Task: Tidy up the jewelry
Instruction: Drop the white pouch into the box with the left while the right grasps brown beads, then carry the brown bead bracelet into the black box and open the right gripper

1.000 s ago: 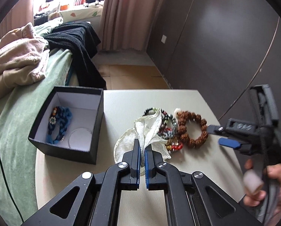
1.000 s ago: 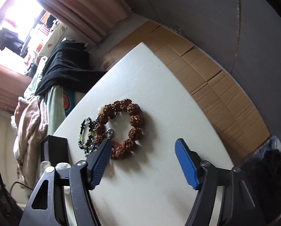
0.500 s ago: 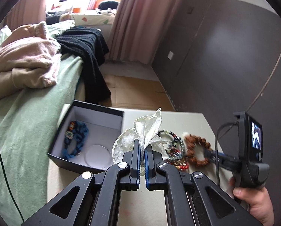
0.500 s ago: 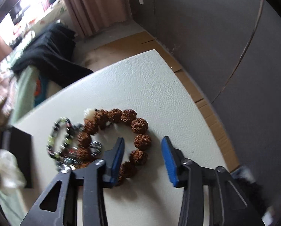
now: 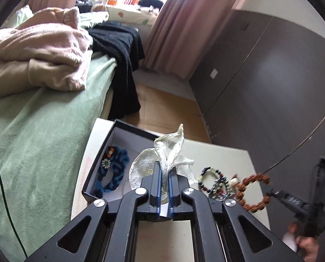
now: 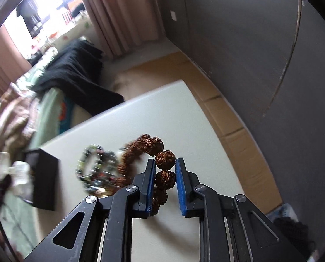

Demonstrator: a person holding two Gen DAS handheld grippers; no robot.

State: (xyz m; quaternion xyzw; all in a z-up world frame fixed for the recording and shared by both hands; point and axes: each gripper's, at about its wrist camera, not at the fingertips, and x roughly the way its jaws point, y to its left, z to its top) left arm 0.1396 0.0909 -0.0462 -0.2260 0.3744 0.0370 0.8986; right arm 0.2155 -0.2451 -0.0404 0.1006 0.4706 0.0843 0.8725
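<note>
Right gripper [image 6: 165, 180] pinches the brown bead bracelet [image 6: 165, 160], seemingly lifted off the table [image 6: 162, 113]; left gripper [image 5: 165, 182] clamps the sheer pouch [image 5: 170, 152] over the black box [image 5: 118, 128]. Carry level, release low inside.

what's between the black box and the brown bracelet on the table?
In the left wrist view: the white pouch pinched in the left claw, then the dark bead bracelets on the table, between the box and the brown bracelet.
</note>
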